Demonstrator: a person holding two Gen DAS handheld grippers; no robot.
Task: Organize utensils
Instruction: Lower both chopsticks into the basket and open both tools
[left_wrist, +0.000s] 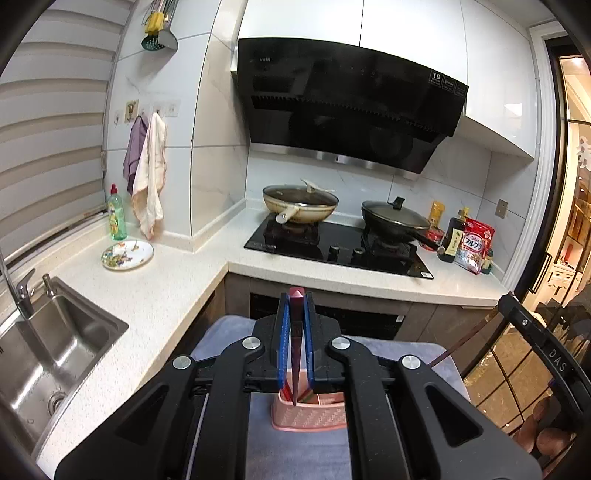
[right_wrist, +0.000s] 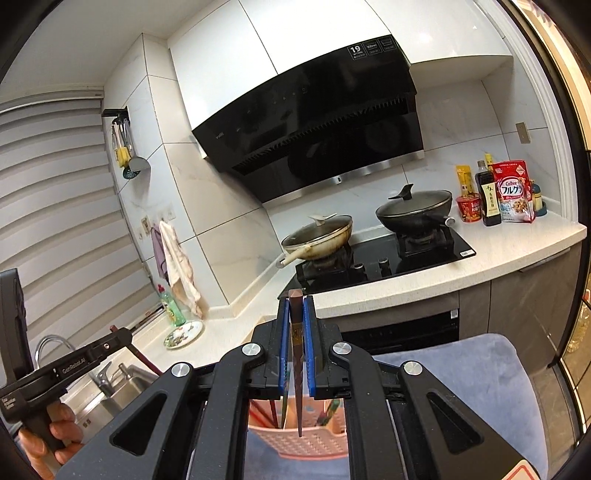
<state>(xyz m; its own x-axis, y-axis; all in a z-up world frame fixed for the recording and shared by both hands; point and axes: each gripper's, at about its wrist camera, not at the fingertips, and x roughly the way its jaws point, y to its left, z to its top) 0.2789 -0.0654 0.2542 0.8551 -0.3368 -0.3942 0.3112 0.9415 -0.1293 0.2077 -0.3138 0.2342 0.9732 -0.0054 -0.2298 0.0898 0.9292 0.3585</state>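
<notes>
My left gripper (left_wrist: 294, 300) is shut on a dark red chopstick (left_wrist: 296, 350) that points down over a pink utensil basket (left_wrist: 310, 415) on a grey-blue cloth (left_wrist: 295, 450). My right gripper (right_wrist: 296, 303) is shut on a brown patterned chopstick (right_wrist: 297, 369), its tip hanging over the same pink basket (right_wrist: 303, 445), which holds several chopsticks (right_wrist: 264, 411). The left gripper (right_wrist: 118, 334) also shows at the left of the right wrist view, held by a hand.
A steel sink (left_wrist: 44, 350) with a faucet is at the left. A patterned plate (left_wrist: 127, 254) and a green soap bottle (left_wrist: 117, 214) stand on the white counter (left_wrist: 166, 288). Two lidded pans (left_wrist: 300, 205) sit on the black hob. Bottles and a cereal bag (left_wrist: 474, 245) stand at the right.
</notes>
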